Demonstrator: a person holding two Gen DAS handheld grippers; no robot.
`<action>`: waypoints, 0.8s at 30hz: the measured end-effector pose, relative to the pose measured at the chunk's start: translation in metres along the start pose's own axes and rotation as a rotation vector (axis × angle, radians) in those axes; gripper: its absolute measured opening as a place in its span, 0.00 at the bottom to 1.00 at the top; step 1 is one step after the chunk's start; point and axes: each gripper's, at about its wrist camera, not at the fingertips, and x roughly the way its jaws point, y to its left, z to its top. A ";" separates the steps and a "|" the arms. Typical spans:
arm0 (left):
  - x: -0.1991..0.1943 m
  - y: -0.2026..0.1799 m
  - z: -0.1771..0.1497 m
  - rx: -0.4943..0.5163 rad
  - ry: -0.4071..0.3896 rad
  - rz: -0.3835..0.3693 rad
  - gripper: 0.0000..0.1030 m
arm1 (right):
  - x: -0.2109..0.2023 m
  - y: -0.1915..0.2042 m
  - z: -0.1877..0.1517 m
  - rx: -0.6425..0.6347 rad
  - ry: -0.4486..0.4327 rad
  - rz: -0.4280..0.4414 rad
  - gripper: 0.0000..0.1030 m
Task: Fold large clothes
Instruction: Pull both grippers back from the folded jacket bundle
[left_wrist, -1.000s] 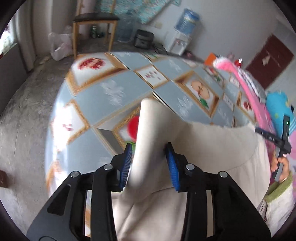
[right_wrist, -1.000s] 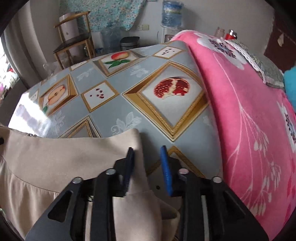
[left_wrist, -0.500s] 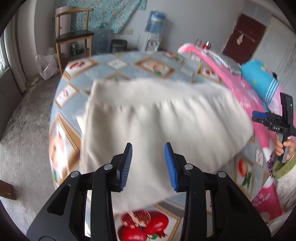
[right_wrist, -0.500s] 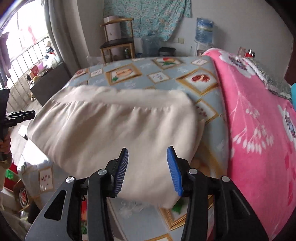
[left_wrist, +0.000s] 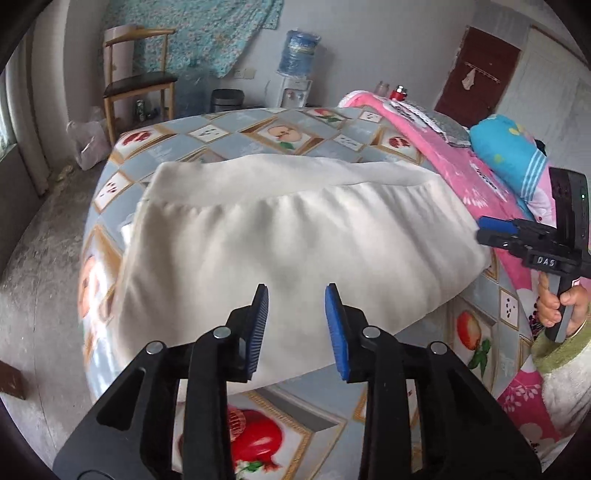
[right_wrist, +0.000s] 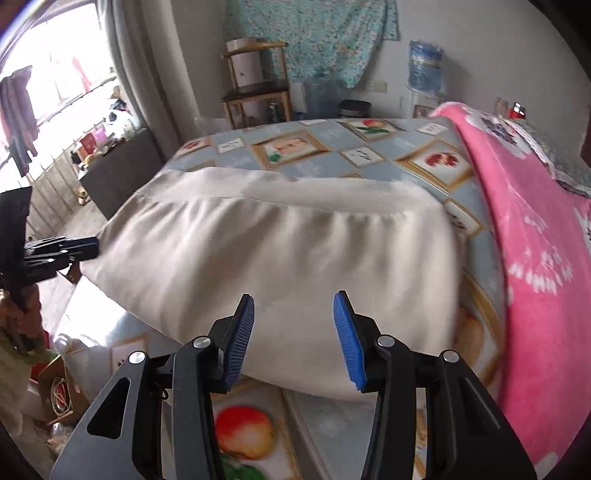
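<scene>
Showing a wooden chair (left_wrist: 138, 81) well beyond the far left corner of the cream garment (left_wrist: 295, 229), standing against the wall beneath a hanging floral cloth (left_wrist: 207, 33). Showing a water dispenser (left_wrist: 295, 74) farther along that wall, well beyond the garment's far edge.

Lying folded into one broad pad on the surface (left_wrist: 280, 136), on a fruit-print cover, with the gathered waistband running along the garment's far edge and bare print showing on every side of it.

Holding the left gripper (left_wrist: 295, 291) over the garment's near edge, towards its left half, and pointing it down across the fabric. Carrying its blue-padded fingers (left_wrist: 260, 321) released, having just been narrowing a little, with nothing between them and no fabric pinched.

Holding the right gripper (right_wrist: 294, 299) over the same near edge, towards the garment's right end, also angled down. Carrying these fingers (right_wrist: 347, 336) released as well, spread somewhat wider and grasping nothing. Gripping its handle with a hand (left_wrist: 557, 306) in a green cuff, just off the garment's right end in the left wrist view.

Showing a pink flowered blanket (right_wrist: 535, 221) draped along the surface just to the right of the garment, a blue cushion (left_wrist: 509, 147) on the blanket farther right, and a dark red door (left_wrist: 476, 70) well beyond the garment's far right corner.
</scene>
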 end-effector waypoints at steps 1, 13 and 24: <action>0.008 -0.014 0.003 0.021 -0.010 -0.013 0.31 | 0.013 0.016 0.003 -0.024 0.006 0.028 0.42; 0.048 -0.053 -0.010 0.140 0.052 0.064 0.32 | 0.046 0.036 -0.007 -0.065 0.053 -0.042 0.24; 0.007 0.050 -0.023 -0.222 0.020 0.151 0.35 | 0.008 -0.054 -0.051 0.282 0.033 -0.265 0.27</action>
